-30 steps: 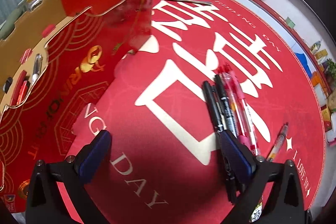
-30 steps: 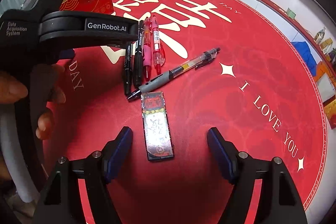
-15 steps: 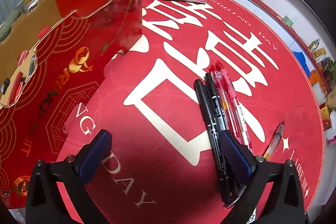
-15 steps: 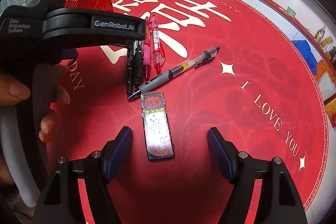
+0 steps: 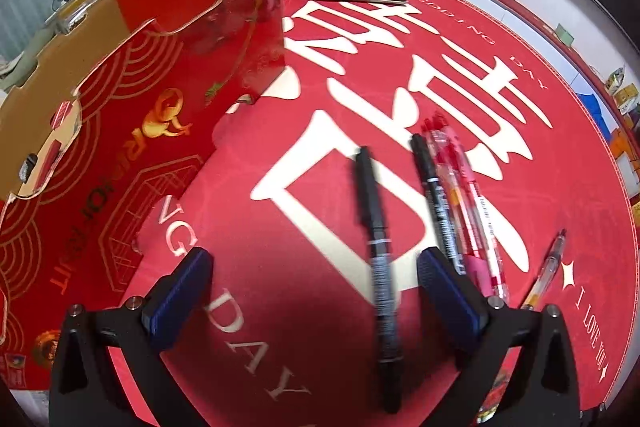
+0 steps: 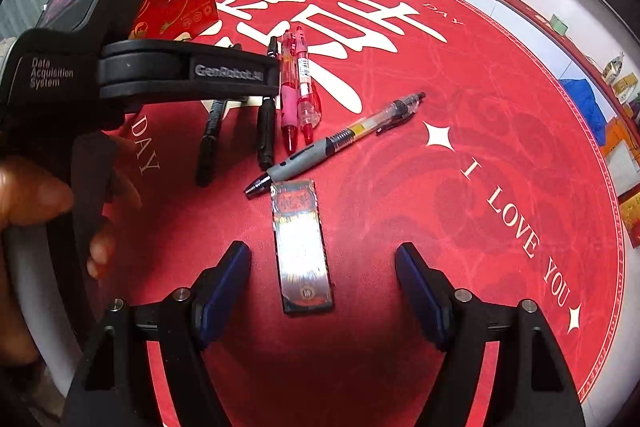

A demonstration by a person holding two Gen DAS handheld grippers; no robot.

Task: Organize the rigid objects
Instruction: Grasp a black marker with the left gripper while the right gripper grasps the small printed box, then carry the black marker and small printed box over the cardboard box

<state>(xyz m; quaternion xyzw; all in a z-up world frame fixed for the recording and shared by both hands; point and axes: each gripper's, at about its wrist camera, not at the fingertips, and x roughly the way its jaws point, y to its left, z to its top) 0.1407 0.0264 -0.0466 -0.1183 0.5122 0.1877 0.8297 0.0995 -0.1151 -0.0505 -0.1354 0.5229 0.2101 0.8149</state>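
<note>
Plenty of bare red tablecloth (image 6: 460,219) on the right; the red gift box (image 5: 120,163) walls off the left. Left gripper (image 5: 316,291) tilts steeply down, jaws wide, one black marker (image 5: 374,227) lying loose between them. Right gripper (image 6: 322,291) hangs wide open over the small foil packet (image 6: 302,247), gripping nothing. Count: two black markers, two red pens (image 6: 298,87), one grey-grip pen (image 6: 336,143).

Both units were matte black plastic. The right gripper (image 6: 323,287) and left gripper (image 5: 314,297) carried dark blue ribbed pads (image 6: 222,287) and silver screws. The left body read "GenRobot.AI" and "Data Acquisition System"; a screen, apparently, glowed purple.
</note>
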